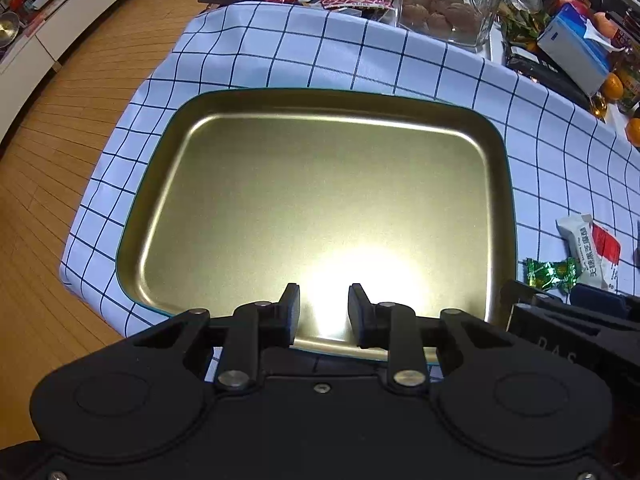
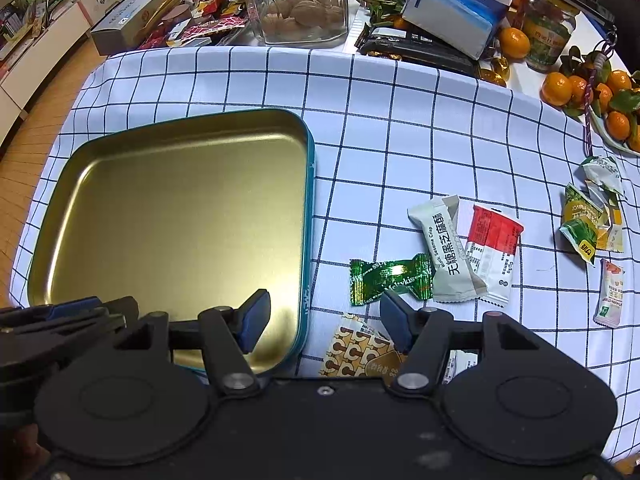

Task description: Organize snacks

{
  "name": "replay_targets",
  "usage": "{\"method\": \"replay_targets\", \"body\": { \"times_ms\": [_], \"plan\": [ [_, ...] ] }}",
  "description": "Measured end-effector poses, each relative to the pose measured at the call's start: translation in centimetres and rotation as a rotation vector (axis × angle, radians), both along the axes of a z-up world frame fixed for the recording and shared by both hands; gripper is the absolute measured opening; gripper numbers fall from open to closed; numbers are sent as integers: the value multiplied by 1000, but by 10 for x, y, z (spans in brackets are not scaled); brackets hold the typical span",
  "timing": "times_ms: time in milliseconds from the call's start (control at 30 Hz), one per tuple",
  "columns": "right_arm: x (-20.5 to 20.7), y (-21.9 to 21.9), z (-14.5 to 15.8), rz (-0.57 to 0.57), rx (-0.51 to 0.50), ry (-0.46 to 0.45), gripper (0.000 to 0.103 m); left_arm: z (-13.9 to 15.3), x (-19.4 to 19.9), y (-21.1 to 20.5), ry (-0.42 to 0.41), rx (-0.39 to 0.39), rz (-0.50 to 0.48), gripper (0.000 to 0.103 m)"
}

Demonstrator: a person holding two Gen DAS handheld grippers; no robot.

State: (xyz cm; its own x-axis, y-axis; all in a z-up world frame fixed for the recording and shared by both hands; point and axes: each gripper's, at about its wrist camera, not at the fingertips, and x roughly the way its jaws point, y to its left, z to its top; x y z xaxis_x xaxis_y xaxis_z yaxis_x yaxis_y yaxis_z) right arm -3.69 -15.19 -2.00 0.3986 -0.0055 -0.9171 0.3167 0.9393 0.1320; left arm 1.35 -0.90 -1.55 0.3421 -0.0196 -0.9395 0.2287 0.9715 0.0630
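While I hold both tools over the worktop (image 2: 400, 120) with its checked cloth, the gold tin tray (image 2: 168, 216) fills the left of the right view, bare inside. My left tool (image 1: 323, 312) hangs over its near edge, jaws apart, nothing between. My right tool (image 2: 324, 320) is wider apart, empty. Lower centre lie the white sesame crisp packet (image 2: 448, 252), red-and-white packet (image 2: 492, 252), then green candy (image 2: 388, 278).
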Motion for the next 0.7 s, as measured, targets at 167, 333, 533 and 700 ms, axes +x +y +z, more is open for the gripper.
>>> {"method": "replay_targets", "body": {
  "times_ms": [167,333,533,700],
  "plan": [
    [-2,-3,3,-19,-11,-14,64,6,1,3,-27,-32,35,38],
    [-6,-5,8,-50,-60,-52,64,15,-4,1,-91,-69,21,38],
    [-9,-6,12,-83,-96,-98,64,19,-12,-10,-82,-141,-92,38],
    [-10,-11,12,-115,-68,-130,64,22,-20,-14,-60,-219,-118,36]
  ]
}}
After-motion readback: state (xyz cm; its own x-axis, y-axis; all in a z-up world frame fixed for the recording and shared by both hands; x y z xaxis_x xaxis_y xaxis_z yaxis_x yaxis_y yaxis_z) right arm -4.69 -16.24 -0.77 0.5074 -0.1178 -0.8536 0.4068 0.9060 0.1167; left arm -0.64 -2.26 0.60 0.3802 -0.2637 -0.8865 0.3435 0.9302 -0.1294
